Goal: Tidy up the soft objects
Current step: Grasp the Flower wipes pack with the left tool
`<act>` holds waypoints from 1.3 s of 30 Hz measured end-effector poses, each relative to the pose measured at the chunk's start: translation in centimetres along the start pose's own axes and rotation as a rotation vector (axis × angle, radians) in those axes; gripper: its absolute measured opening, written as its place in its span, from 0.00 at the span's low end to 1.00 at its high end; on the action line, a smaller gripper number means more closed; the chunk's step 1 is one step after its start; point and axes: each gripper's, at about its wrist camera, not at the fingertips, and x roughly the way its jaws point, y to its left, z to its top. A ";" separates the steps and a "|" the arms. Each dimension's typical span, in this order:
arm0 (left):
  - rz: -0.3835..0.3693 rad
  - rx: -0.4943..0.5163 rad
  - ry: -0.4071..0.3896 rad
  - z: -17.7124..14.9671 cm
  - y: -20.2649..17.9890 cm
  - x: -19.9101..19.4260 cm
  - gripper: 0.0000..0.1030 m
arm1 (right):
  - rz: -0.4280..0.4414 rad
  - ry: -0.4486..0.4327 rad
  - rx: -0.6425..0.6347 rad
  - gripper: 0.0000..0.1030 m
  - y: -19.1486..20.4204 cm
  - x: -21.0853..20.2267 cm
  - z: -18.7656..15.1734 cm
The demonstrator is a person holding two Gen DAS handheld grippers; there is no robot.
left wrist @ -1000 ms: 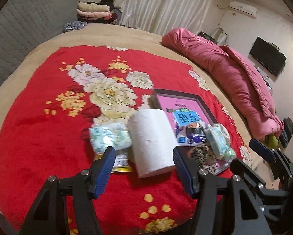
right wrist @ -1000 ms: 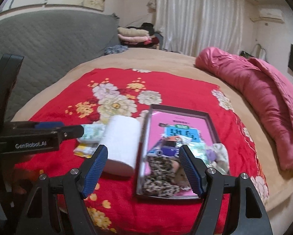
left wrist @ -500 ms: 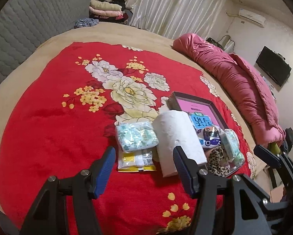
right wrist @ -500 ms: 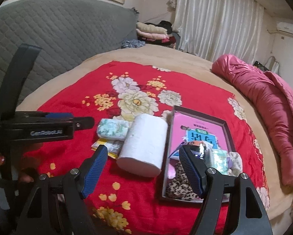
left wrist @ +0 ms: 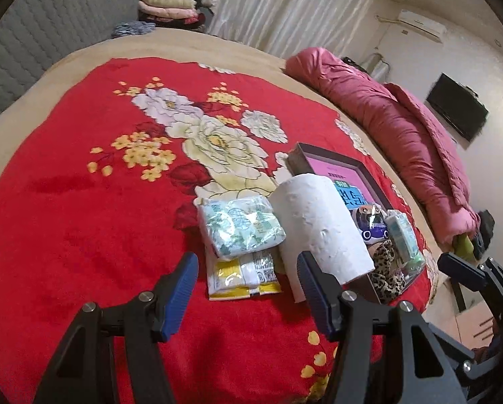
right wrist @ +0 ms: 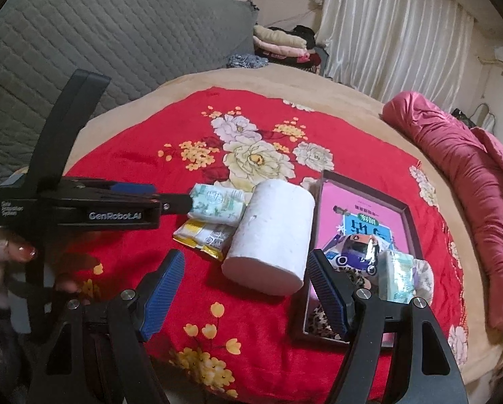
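- Looking along the left gripper (left wrist: 248,289): its jaws stand wide apart with nothing between the pads, above a red blanket (left wrist: 83,219).
- A tissue pack (left wrist: 239,225) lies on a yellow packet (left wrist: 241,276), just ahead of the fingers.
- A paper roll (left wrist: 322,225) lies on its side, touching the pack and leaning against a dark tray (left wrist: 362,168).
- Looking along the right gripper (right wrist: 246,289): its jaws are likewise wide apart and empty, with the paper roll (right wrist: 271,235) just ahead between them.
- The tray (right wrist: 409,215) holds a pink book (right wrist: 355,202), a second tissue pack (right wrist: 397,274) and leopard cloth (right wrist: 322,320).
- The left gripper (right wrist: 180,202) reaches in from the left, its tip at the tissue pack (right wrist: 217,202); a hand (right wrist: 2,262) grips its handle.
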 end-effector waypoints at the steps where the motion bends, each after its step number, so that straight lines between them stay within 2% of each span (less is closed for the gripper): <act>1: 0.000 0.023 -0.008 0.2 -0.1 0.3 0.59 | 0.002 0.004 0.000 0.74 0.0 0.1 -0.1; 7: 0.016 0.174 0.020 1.5 -0.8 2.9 0.59 | 0.012 0.025 0.012 0.74 -0.4 0.9 -0.4; 10: 0.004 0.265 0.060 2.0 -1.2 4.2 0.59 | 0.010 0.033 0.021 0.74 -0.8 1.3 -0.4; 15: -0.009 0.348 0.136 2.7 -1.0 6.4 0.59 | 0.018 0.040 0.040 0.74 -1.3 1.6 -0.5; 20: 0.035 0.467 0.197 2.4 -1.5 8.1 0.59 | 0.024 0.051 0.051 0.74 -1.7 1.9 -0.9; 23: 0.028 0.509 0.218 2.5 -1.7 8.5 0.63 | 0.027 0.051 0.063 0.74 -2.0 1.9 -1.0; 28: 0.059 0.547 0.229 3.6 -2.0 9.1 0.63 | 0.029 0.052 0.071 0.74 -2.3 1.8 -1.0; 32: 0.049 0.578 0.233 4.3 -2.7 9.5 0.63 | 0.031 0.053 0.078 0.74 -2.4 1.8 -1.0; 39: 0.070 0.605 0.301 4.5 -2.7 11.5 0.63 | 0.032 0.051 0.088 0.74 -2.7 1.7 -0.9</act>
